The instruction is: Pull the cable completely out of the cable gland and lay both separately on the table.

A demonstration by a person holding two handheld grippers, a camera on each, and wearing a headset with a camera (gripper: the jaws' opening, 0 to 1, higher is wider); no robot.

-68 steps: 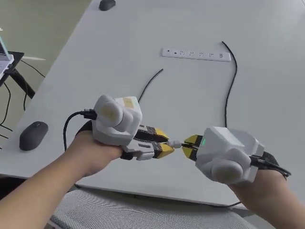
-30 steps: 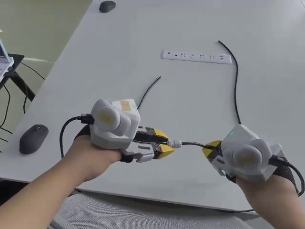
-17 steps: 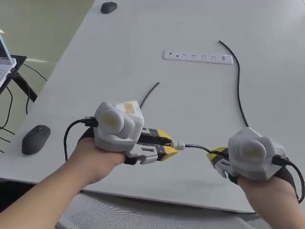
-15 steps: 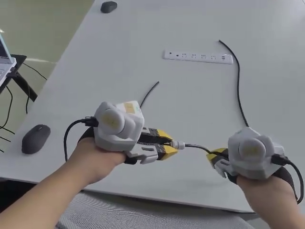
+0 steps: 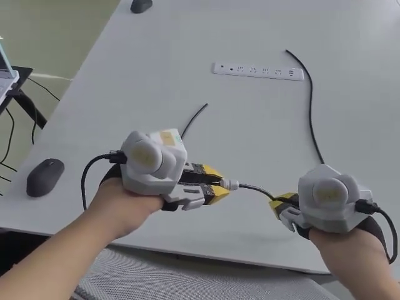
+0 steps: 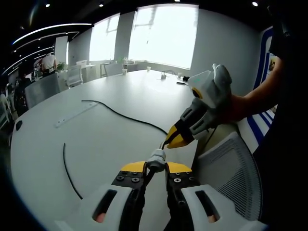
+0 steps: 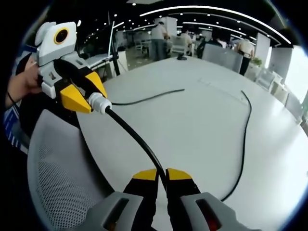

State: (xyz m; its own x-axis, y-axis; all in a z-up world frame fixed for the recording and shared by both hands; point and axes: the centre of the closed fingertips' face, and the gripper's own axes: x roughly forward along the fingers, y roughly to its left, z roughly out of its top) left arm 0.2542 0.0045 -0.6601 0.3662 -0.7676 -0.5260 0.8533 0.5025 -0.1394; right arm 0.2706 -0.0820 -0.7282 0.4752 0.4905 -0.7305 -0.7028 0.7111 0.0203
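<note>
My left gripper (image 5: 217,185) is shut on a small white cable gland (image 5: 230,184), held just above the table's near edge. A black cable (image 5: 253,189) runs out of the gland's tip in a short arc to my right gripper (image 5: 279,205), which is shut on it. In the left gripper view the gland (image 6: 156,159) sits between the yellow jaw tips, and the cable (image 6: 163,146) leads up to the right gripper (image 6: 177,138). In the right gripper view the cable (image 7: 134,136) rises from between the jaws to the gland (image 7: 98,102) in the left gripper (image 7: 77,94).
A white power strip (image 5: 257,70) lies at the back with its black cord (image 5: 310,103) trailing toward the right. A loose black cable (image 5: 194,120) lies mid-table. One mouse (image 5: 44,176) sits at the left edge, another (image 5: 140,5) far back. A mesh chair (image 5: 187,281) is below.
The right gripper has moved right, away from the left one, and a length of black cable now shows between them. Over the last half second almost nothing has shifted.
</note>
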